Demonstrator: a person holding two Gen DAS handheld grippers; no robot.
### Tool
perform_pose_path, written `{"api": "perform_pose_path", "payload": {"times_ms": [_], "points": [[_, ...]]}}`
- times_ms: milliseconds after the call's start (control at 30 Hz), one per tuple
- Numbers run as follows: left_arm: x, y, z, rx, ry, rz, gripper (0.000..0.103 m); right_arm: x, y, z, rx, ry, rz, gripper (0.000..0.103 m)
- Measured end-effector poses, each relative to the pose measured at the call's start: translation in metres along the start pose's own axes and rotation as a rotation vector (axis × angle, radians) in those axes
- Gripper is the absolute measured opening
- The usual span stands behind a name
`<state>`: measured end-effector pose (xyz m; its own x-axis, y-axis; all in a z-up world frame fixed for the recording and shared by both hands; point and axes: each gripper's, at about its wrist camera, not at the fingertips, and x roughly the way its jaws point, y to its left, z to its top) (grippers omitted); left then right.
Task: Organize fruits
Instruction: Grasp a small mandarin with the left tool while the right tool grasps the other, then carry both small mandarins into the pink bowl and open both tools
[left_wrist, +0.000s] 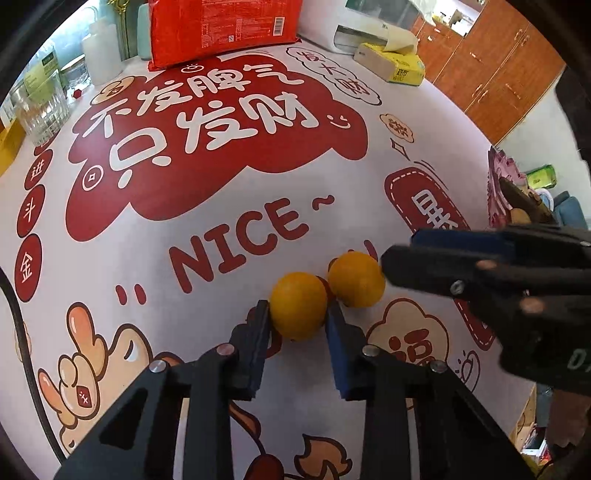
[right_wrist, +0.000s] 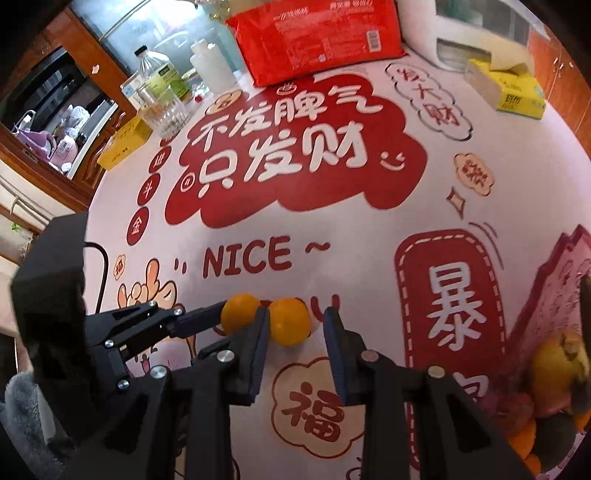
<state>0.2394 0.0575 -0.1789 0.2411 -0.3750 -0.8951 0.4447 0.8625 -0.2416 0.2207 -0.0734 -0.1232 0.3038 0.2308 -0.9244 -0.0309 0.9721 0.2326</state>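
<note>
Red-and-white festive tablecloth (left_wrist: 122, 258) covers the table, with a red packet (left_wrist: 225, 29), a tissue pack (left_wrist: 391, 64) and a ribbed glass (left_wrist: 40, 107) pushed to the far edge, leaving the near middle free for sorting. 2 oranges sit touching just below the printed "NICE", apparently strays from the pink tray (right_wrist: 554, 295) at the right edge, where other fruit (right_wrist: 561, 365) is already heaped.

The left gripper (left_wrist: 295, 310) points steeply down and is clamped on the left orange (left_wrist: 298, 304), 1 blue pad on each flank, gripping across the widest part so the round fruit cannot roll out.

The right gripper (right_wrist: 296, 317) straddles the right orange (right_wrist: 290, 321) with its jaws drawn narrow. The left pad presses the peel, yet a sliver of table shows at the right pad, so a firm hold cannot be confirmed.

Taking 1 fruit per hand looks meant to clear both at once – a lift toward the tray seems the likely next step.
</note>
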Motion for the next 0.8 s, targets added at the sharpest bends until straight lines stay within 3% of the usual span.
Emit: {"api": "perform_pose_path", "payload": {"times_ms": [267,800], "points": [[-0.019,0.019,-0.010,-0.044,-0.038,0.034,0.027,0.022,0.007,-0.002,-0.018,0.050,0.010,0.030],[-0.055,0.032,-0.022,-0.145,-0.064,0.106,0.027,0.032,0.015,0.000,-0.079,0.019,-0.056,0.032]]}}
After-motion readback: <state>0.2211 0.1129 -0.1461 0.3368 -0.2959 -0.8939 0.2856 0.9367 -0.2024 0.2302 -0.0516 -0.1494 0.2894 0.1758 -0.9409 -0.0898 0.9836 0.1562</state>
